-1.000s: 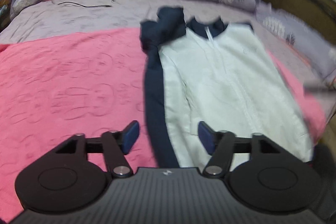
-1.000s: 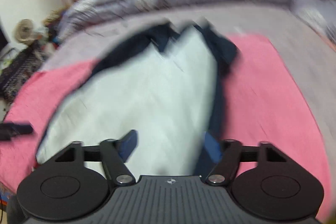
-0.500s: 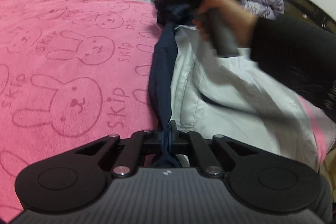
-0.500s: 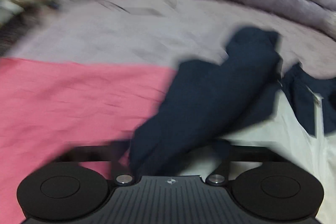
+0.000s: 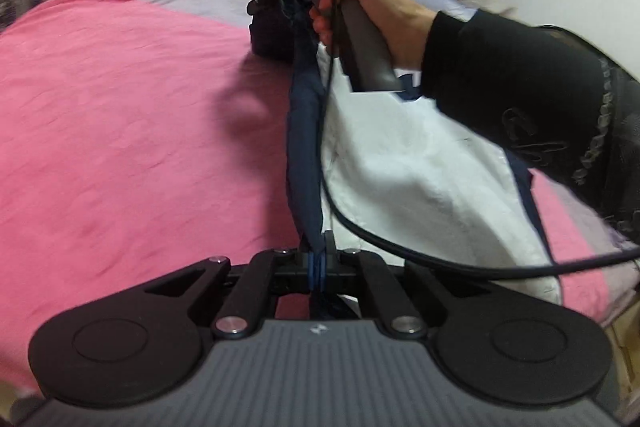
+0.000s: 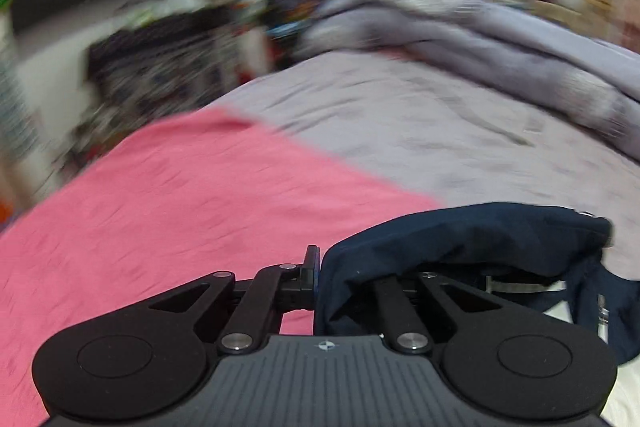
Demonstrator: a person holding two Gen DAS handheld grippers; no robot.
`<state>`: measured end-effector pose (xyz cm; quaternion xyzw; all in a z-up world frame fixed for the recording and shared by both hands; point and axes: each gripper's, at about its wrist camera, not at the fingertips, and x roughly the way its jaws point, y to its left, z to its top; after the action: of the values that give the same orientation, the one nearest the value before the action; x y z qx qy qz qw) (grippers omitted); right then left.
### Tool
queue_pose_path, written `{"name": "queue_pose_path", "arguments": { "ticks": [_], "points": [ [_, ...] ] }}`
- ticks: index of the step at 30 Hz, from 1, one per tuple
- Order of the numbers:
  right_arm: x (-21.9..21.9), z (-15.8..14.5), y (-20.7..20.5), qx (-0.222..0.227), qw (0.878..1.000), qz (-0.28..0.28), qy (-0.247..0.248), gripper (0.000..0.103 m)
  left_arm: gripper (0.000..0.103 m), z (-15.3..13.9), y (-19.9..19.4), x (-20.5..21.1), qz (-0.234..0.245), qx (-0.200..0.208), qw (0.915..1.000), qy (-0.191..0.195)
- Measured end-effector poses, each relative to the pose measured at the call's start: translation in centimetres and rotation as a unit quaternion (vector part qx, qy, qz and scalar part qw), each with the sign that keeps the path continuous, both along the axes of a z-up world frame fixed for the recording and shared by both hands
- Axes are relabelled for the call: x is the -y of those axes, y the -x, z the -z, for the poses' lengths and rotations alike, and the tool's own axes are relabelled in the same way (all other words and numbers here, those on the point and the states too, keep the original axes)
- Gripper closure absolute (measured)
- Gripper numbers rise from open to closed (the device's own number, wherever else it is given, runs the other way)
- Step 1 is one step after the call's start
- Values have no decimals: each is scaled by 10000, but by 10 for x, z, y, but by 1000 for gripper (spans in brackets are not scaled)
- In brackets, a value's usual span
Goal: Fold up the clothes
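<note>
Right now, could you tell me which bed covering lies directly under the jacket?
The pink blanket; the jacket lies on it, while the grey sheet lies beyond.

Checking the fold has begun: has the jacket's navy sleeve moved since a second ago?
Yes. The navy sleeve, then flat on the pink blanket, is now lifted off it, pinched by the left gripper and right gripper.

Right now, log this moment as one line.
left tongs: shut on navy sleeve | right tongs: shut on sleeve end | jacket: on pink blanket
</note>
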<state>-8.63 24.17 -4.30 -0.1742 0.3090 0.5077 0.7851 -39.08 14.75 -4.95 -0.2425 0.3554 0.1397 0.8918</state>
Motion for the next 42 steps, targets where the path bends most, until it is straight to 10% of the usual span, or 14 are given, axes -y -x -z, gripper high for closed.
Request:
{"name": "queue_pose_path", "arguments": {
  "ticks": [3,7,11,16,19,23,27,29,30,33,37,39,42],
  "points": [
    [-17,25,30,-410,9969,-490,462,49,92,11,16,-6,-284,-492,9982,184],
    [24,29,31,-735,9952,-573,306,45,60,5,33,-13,-465,-575,9971,197],
    [115,13,-18,-1191,9922,-330,-165,31,52,-9,44,-28,-772,-690,9945,-131],
    [289,3,-96,-995,9825,1422,-683,27,54,-30,40,-47,-1298,-1038,9808,-1022],
    [393,6,-131,-467,9498,2990,-795,27,54,-44,0,-35,-775,-838,9805,-1599],
    [468,26,-171,1,8966,4409,-412,22,51,-55,-74,-6,40,-310,9828,-1822],
    [454,47,-202,154,9028,4298,-36,5,50,-26,-146,14,293,-344,9841,-1717],
    [431,67,-228,294,8794,4691,754,15,50,-7,-179,22,316,-491,9833,-1724],
    [431,77,-241,176,8641,4920,1047,59,50,9,-188,20,238,-709,9842,-1602],
    [467,78,-255,-427,8429,5342,487,97,48,35,-190,19,141,-1040,9842,-1427],
    [507,48,-233,450,8238,5630,486,93,45,37,-174,19,170,-920,9850,-1451],
    [520,60,-237,420,8278,5509,975,65,40,37,-167,17,130,-923,9854,-1427],
    [527,59,-221,314,8425,5276,1045,58,40,31,-158,13,93,-962,9851,-1426]
  ]
}}
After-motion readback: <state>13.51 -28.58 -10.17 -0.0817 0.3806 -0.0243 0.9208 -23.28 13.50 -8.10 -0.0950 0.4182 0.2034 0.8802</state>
